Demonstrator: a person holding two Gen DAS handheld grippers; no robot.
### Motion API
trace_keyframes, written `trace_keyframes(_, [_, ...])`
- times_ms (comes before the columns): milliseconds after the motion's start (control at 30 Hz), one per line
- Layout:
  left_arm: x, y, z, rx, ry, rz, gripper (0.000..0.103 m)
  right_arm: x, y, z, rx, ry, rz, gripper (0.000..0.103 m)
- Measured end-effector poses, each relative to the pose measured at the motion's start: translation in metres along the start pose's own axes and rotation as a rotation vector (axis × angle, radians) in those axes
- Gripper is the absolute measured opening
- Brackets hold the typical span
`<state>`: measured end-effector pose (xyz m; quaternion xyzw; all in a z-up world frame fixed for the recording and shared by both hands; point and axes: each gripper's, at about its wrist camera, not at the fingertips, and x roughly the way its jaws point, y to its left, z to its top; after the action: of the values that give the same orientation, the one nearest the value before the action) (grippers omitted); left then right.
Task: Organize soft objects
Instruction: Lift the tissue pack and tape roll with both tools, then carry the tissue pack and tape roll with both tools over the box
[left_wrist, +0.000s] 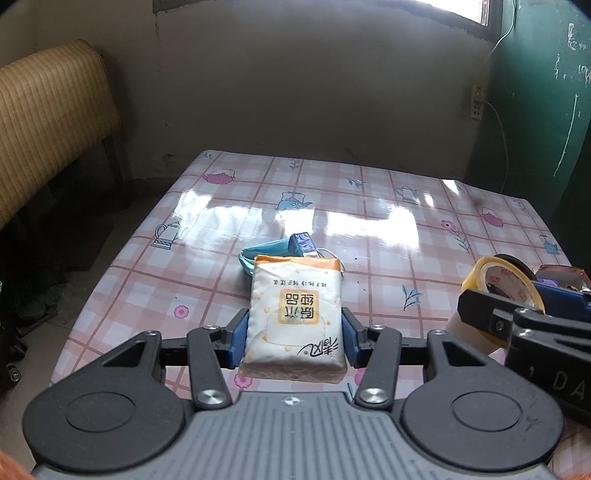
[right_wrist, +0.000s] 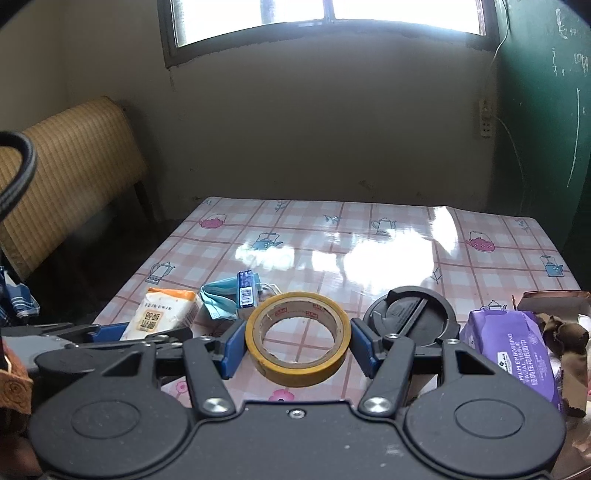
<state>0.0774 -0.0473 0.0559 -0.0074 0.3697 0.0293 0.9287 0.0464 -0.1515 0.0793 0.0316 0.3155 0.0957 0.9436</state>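
A white and orange tissue pack (left_wrist: 295, 314) is squeezed between the blue pads of my left gripper (left_wrist: 294, 340), which holds it just above the pink checked tablecloth (left_wrist: 388, 221). My right gripper (right_wrist: 298, 347) is shut on a yellow tape roll (right_wrist: 300, 373), lifted off the table. The left wrist view has the tape roll (left_wrist: 476, 273) at the right edge. Behind the tissue pack lie a crumpled blue face mask (left_wrist: 258, 254) and a small blue box (left_wrist: 304, 243). From the right wrist, the mask (right_wrist: 218, 301), the box (right_wrist: 245, 290) and the held tissue pack (right_wrist: 162, 314) lie to the left.
A black round lid (right_wrist: 413, 317) lies right of the tape. A purple facial tissue pack (right_wrist: 517, 350) and brown crumpled wrapping (right_wrist: 565, 332) sit at the table's right edge. A woven chair back (right_wrist: 74, 155) stands left of the table, and a wall lies behind.
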Motion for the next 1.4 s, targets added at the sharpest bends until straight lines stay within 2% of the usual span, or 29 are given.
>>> trace_keyframes(733, [-0.004, -0.017, 0.0, 0.017, 0.013, -0.041, 0.051, -0.004, -0.016, 0.001, 0.019, 0.005, -0.025, 0.072])
trace_keyframes(1400, [-0.004, -0.029, 0.012, 0.041, 0.001, -0.072, 0.051, -0.006, -0.035, 0.012, 0.011, -0.001, -0.051, 0.072])
